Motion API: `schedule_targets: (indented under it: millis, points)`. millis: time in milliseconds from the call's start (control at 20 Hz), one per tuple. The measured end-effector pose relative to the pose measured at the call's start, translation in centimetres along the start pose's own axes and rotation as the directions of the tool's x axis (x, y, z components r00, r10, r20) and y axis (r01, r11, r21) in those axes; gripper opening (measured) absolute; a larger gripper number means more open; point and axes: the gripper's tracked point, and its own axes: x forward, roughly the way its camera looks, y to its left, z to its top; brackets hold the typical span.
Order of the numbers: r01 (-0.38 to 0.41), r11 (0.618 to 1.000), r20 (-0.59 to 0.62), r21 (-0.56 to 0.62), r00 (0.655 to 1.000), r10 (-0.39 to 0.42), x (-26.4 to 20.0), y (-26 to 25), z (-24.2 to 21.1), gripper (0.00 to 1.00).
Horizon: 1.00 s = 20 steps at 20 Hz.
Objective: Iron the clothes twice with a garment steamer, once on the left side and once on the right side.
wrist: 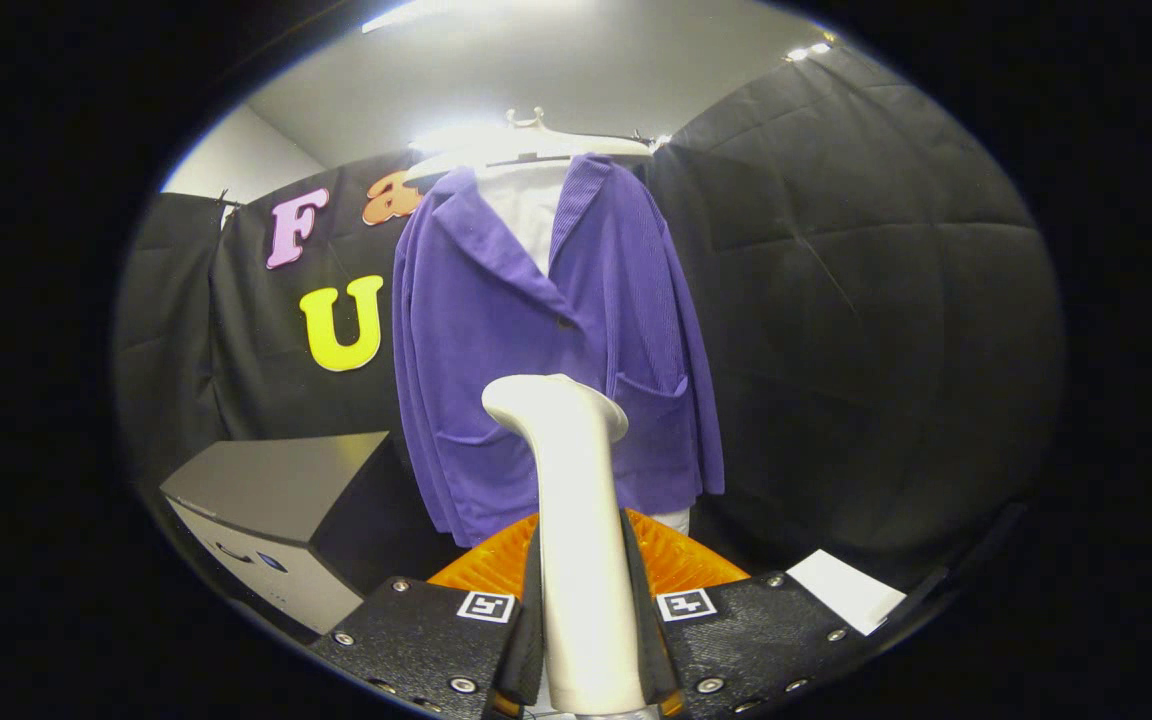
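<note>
So the garment steamer (576, 520) is sitting upright right between the fingers (588, 655), which are clamped on its handle from both sides. The handle is a pale, smooth column that rises straight up the middle and flares into the steamer head at the top. That head overlaps the lower front of the purple jacket (546, 340), about level with the pockets, though I can't tell if it's actually touching the fabric or just held in front of it.

The jacket hangs on a white hanger (526, 140) dead ahead, front facing the gripper, lapels open over a white shirt (528, 215) underneath. Its hem ends just above an orange ribbed thing (681, 560) that sits right behind the fingers, can't say what that one is.

The gripper is pointed level at the jacket, slightly below its middle. Off to the left of the jacket, near the fingers, there's a grey box-shaped unit (276, 520) with a dark top. To the right, just beside the gripper, a white sheet (846, 590) lies flat. There's open space on both sides of the jacket, more on the right.
</note>
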Motion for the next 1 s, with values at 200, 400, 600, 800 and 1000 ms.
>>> schedule_targets:
  millis: [200,400,600,800,1000]
  points:
    - [-0.013,0.999,0.071,0.04,0.997,0.01,1.4,-0.2,3.8,0.37]
    - [-0.028,0.997,0.152,0.073,0.988,0.017,2.6,-1.0,7.4,0.37]
    - [-0.025,0.997,0.186,0.074,0.983,0.011,4.1,-1.7,10.2,0.37]
    - [-0.02,0.996,0.226,0.084,0.974,0.001,6.1,-1.9,12.6,0.37]
    - [-0.015,0.997,0.264,0.07,0.965,-0.004,7.7,-2.5,14.9,0.37]
